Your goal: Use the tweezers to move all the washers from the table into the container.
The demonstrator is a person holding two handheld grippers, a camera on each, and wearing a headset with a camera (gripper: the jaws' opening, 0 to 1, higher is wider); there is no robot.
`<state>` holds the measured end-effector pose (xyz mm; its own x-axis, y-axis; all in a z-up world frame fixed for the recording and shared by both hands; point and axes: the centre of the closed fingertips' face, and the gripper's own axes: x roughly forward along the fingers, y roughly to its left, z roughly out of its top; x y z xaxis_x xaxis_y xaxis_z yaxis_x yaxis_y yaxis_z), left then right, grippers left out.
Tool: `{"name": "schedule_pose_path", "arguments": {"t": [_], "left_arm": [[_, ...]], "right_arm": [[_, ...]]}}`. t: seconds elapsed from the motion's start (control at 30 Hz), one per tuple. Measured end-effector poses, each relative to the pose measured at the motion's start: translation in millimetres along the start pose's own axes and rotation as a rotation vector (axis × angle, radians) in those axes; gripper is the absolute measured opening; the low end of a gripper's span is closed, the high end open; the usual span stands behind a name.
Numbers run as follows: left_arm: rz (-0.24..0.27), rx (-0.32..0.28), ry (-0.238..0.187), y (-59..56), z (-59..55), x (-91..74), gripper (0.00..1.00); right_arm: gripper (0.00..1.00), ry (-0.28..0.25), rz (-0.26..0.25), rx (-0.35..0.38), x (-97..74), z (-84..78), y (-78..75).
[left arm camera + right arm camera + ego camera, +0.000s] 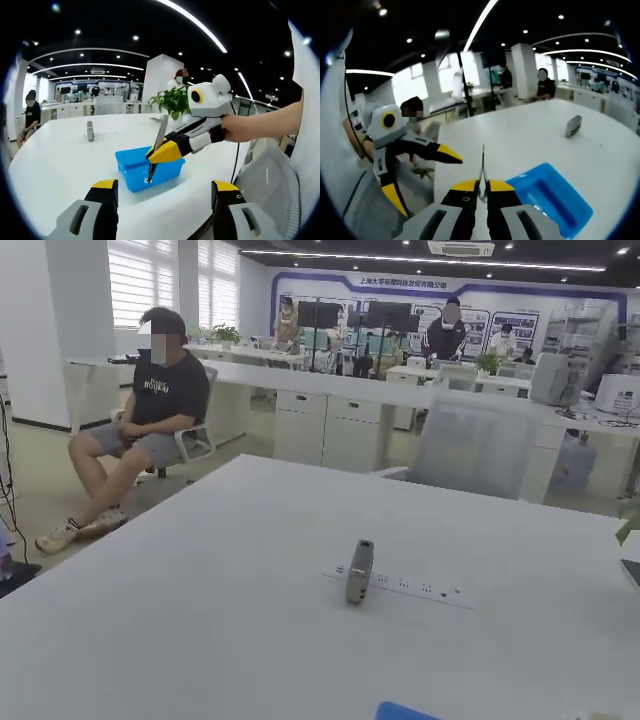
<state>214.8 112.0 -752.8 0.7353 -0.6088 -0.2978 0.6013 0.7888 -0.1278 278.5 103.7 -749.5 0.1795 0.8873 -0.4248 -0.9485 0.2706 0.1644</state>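
Observation:
A blue container [150, 167] stands on the white table [60, 165] just ahead of my left gripper [165, 184], whose jaws are spread wide with nothing between them. My right gripper [162, 150] comes in from the right, shut on metal tweezers [161, 131] whose tips point down at the container's front wall. I cannot tell whether the tips hold a washer. In the right gripper view my right gripper [482, 184] clamps the tweezers [483, 162], the container [550, 197] lies at the right, and the left gripper [431, 187] stands open at the left. Small dark specks [425, 590], perhaps washers, lie in a row.
A small grey device [359, 571] stands mid-table beside the specks. An office chair [470, 445] sits at the table's far edge and a person [150, 410] sits beyond on the left. A potted plant [172, 100] is behind the container; another chair [272, 175] stands nearby.

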Motion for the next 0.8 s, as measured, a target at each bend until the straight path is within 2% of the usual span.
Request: {"name": "schedule_pose_path", "arguments": {"t": [0.17, 0.33, 0.5, 0.63, 0.8], "left_arm": [[-0.004, -0.005, 0.005, -1.1, -0.6, 0.1, 0.77], [-0.001, -0.009, 0.007, -0.8, -0.7, 0.7, 0.78], [0.0, -0.018, -0.01, -1.0, 3.1, 0.7, 0.78], [0.014, -0.029, -0.026, 1.6, 5.3, 0.1, 0.79], [0.028, -0.037, -0.027, 4.4, 5.2, 0.0, 0.78]], "right_arm": [[0.03, -0.028, -0.052, 0.012, -4.0, 13.0, -16.0], [0.03, -0.033, -0.095, 0.039, -1.1, 15.4, -34.3], [0.03, 0.009, -0.13, 0.08, 5.6, 2.6, -56.0], [0.03, 0.038, -0.133, 0.092, 10.7, -6.7, -66.4], [0.03, 0.077, -0.126, 0.072, 20.4, -15.8, -75.2]]}}
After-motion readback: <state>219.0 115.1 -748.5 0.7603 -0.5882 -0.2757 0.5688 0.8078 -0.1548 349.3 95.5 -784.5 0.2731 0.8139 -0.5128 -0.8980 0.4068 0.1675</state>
